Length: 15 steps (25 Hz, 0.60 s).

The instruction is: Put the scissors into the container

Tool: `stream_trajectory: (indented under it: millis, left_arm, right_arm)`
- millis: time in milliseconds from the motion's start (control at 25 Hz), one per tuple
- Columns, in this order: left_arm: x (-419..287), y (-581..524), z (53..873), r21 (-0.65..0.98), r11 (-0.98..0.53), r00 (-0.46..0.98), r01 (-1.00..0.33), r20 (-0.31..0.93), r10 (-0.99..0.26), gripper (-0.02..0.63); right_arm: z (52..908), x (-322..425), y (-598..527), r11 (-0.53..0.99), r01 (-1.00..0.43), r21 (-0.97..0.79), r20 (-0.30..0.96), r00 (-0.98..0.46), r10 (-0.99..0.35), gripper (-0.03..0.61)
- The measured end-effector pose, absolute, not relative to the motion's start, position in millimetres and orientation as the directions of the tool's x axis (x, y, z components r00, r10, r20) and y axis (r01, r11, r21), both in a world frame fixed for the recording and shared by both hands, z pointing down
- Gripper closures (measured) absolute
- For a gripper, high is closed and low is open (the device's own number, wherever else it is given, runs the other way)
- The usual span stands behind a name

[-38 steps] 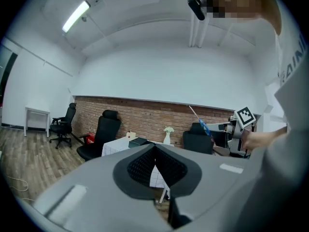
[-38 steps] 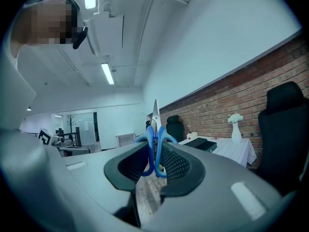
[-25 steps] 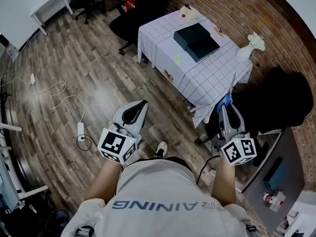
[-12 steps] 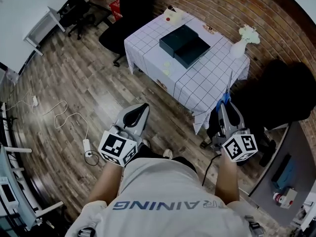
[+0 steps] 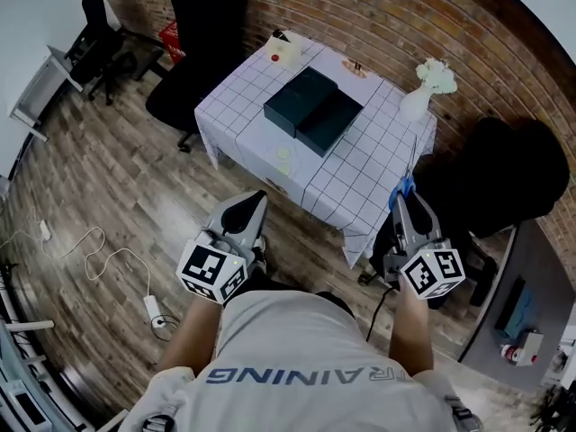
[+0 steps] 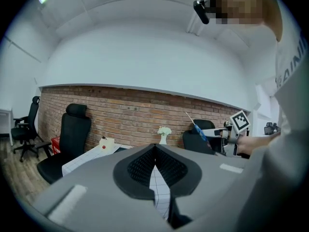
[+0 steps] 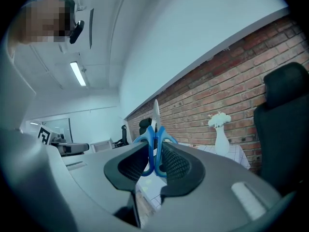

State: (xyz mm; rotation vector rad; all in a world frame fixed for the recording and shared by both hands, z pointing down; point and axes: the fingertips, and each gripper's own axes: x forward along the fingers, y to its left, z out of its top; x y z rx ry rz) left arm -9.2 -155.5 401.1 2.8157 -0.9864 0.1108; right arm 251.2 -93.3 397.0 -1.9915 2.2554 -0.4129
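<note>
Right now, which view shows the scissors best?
The right gripper view: the scissors sit at its centre, blue handles clamped between the right gripper's jaws, blade up. The head view shows them as a small blue sliver; the left gripper view, tiny and distant.

Ahead of me stands a table (image 5: 360, 183) covered in white checked fabric. A dark container (image 5: 312, 111) sits mid-table, and a white vase (image 5: 416, 103) of flowers stands at the right corner.

There are two grippers, the left gripper (image 5: 255, 198) and the right gripper (image 5: 403, 202), one pair of scissors (image 5: 406, 185), one dark container (image 5: 313, 113), one table (image 5: 360, 180), one white vase (image 5: 416, 103) and three black chairs (image 5: 202, 34) (image 5: 94, 23) (image 5: 515, 180).
</note>
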Motion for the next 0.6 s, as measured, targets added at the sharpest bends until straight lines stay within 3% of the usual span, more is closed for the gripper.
stream_trajectory:
  millis: [600]
  left_arm:
    - [-48,-361,411,0.169,-0.841,0.856,-0.515,0.162,-0.491,0.612]
  right_arm:
    - [389,213,-261,-0.065,-0.964,-0.259,0.144,0.028,-0.989,0.472]
